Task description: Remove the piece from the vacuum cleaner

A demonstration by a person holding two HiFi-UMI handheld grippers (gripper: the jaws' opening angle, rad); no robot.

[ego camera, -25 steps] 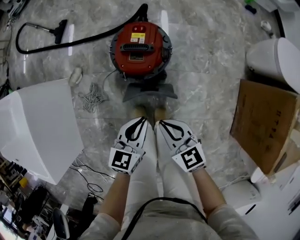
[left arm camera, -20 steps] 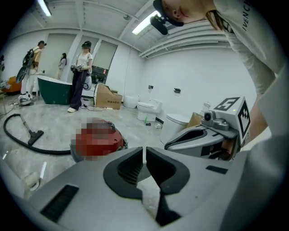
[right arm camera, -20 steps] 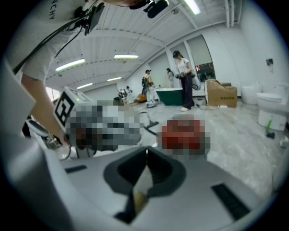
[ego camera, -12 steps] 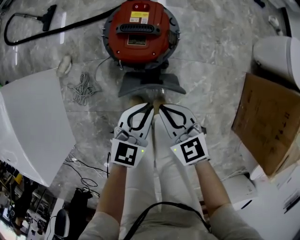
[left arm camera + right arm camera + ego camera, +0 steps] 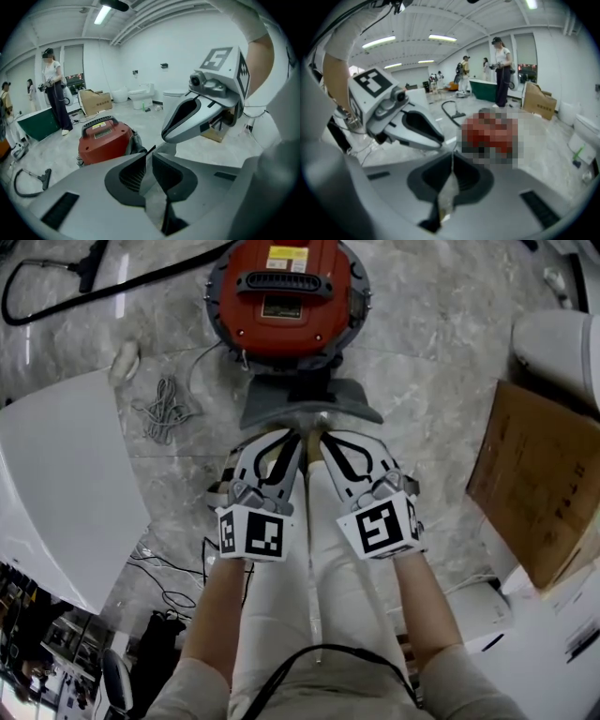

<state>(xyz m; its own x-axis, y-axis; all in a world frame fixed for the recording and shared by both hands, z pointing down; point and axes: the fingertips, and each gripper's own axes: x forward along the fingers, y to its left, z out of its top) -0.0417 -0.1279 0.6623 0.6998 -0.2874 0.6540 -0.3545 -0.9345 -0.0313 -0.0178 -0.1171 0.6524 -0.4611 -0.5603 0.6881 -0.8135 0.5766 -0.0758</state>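
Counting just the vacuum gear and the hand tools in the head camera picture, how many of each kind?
Round red vacuum cleaner: 1
Dark grey fan-shaped piece: 1
Black hose with floor brush: 1
White hand-held grippers: 2, the left gripper and the right gripper
Total: 5

The grey marble floor [image 5: 441, 371] is carrying a red vacuum cleaner [image 5: 286, 292], with a grey piece [image 5: 309, 411] sitting just in front of it. A black hose [image 5: 141, 279] is trailing left, a bundled cord [image 5: 161, 409] is lying nearby, and a cardboard box [image 5: 539, 484] is resting at the right.
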